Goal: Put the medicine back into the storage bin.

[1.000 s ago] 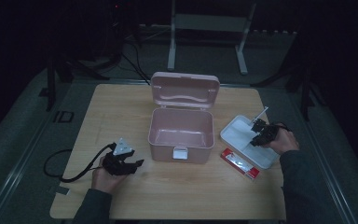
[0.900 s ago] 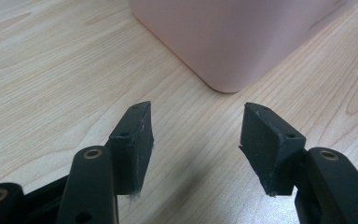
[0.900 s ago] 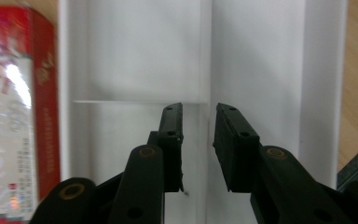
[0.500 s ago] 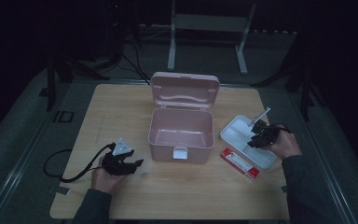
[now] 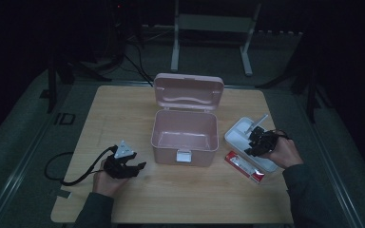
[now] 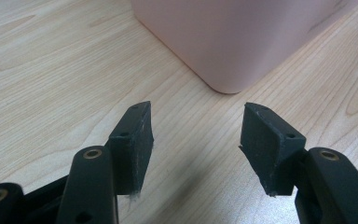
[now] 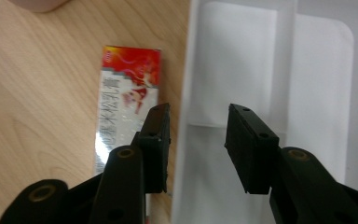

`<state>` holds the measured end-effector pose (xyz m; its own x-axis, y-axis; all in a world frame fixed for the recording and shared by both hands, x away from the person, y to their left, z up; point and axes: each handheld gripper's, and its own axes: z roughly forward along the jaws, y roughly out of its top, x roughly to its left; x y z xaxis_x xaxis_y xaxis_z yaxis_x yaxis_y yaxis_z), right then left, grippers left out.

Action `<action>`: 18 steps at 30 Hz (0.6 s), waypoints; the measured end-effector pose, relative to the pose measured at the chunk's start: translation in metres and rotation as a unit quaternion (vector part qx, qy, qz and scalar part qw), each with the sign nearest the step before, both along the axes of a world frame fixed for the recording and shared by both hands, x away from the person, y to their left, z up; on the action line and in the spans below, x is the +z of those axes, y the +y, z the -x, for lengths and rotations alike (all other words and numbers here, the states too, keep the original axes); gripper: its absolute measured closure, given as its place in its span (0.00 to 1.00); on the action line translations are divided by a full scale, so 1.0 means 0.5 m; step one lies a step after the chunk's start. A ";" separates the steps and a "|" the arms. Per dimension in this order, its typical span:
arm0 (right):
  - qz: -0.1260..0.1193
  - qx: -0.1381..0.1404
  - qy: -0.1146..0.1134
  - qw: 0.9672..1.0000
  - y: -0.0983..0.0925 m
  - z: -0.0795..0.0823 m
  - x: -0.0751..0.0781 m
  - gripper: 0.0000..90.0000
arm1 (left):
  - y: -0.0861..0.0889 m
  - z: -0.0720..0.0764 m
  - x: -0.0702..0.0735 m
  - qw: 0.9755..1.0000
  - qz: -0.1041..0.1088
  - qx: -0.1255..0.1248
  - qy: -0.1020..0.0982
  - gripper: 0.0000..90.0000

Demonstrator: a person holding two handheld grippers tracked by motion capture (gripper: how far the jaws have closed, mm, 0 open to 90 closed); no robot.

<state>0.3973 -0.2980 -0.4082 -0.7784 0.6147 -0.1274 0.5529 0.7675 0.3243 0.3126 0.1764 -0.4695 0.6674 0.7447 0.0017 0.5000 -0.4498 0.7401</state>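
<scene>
**Both grippers idle, jaws apart, box open at centre**

I am watching a wooden desk (image 5: 123, 118) under dim light. A pink box (image 5: 185, 135) is sitting at the middle of it with its lid (image 5: 188, 92) standing open behind; the inside is looking bare from the high view.

My left gripper (image 5: 132, 167) is resting low near the front-left of the desk, held by the left hand (image 5: 105, 179), its cable (image 5: 71, 176) looping off to the left. In the left gripper view the left gripper (image 6: 196, 140) is showing its jaws spread wide with nothing between them, pointing at the rounded corner of the pink box (image 6: 233, 42), close but not touching.

My right gripper (image 5: 255, 141) is hanging over a white tray (image 5: 237, 135) to the right of the box, in the right hand (image 5: 283, 151). In the right gripper view the right gripper (image 7: 198, 140) is showing jaws moderately apart and holding nothing, straddling the left rim of the white tray (image 7: 317, 93). A red and silver packet (image 7: 126, 102) with printed characters is lying flat on the desk, just beside that rim; in the high view the packet (image 5: 243, 166) is lying along the tray's front edge.
</scene>
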 end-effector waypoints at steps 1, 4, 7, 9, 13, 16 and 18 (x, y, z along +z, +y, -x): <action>0.000 0.000 0.002 1.000 0.004 0.003 0.000 0.66 | 0.000 0.000 0.000 1.000 -0.001 0.000 -0.001 0.48; 0.003 0.007 0.003 1.000 0.016 0.010 -0.002 0.64 | 0.000 0.000 0.000 1.000 0.000 0.000 -0.001 0.48; 0.002 0.011 0.005 1.000 0.027 0.016 -0.004 0.63 | 0.000 0.000 0.000 1.000 -0.001 -0.001 0.000 0.48; 0.005 0.015 0.008 1.000 0.033 0.019 -0.006 0.63 | 0.000 0.000 0.000 1.000 0.000 -0.001 0.000 0.48; 0.006 0.020 0.010 1.000 0.044 0.026 -0.011 0.61 | 0.000 0.001 0.000 1.000 0.001 0.000 0.000 0.48; 0.004 0.021 0.016 1.000 0.051 0.031 -0.015 0.60 | 0.000 0.001 0.000 1.000 0.001 0.000 0.000 0.48; 0.007 0.023 0.020 1.000 0.054 0.034 -0.018 0.58 | 0.000 0.001 0.000 1.000 0.001 0.000 0.000 0.48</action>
<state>0.3802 -0.2710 -0.4174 -0.8103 0.5768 -0.1032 0.5296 0.7964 0.2921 0.3123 0.1762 -0.4695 0.6675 0.7446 -0.0001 0.5002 -0.4483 0.7408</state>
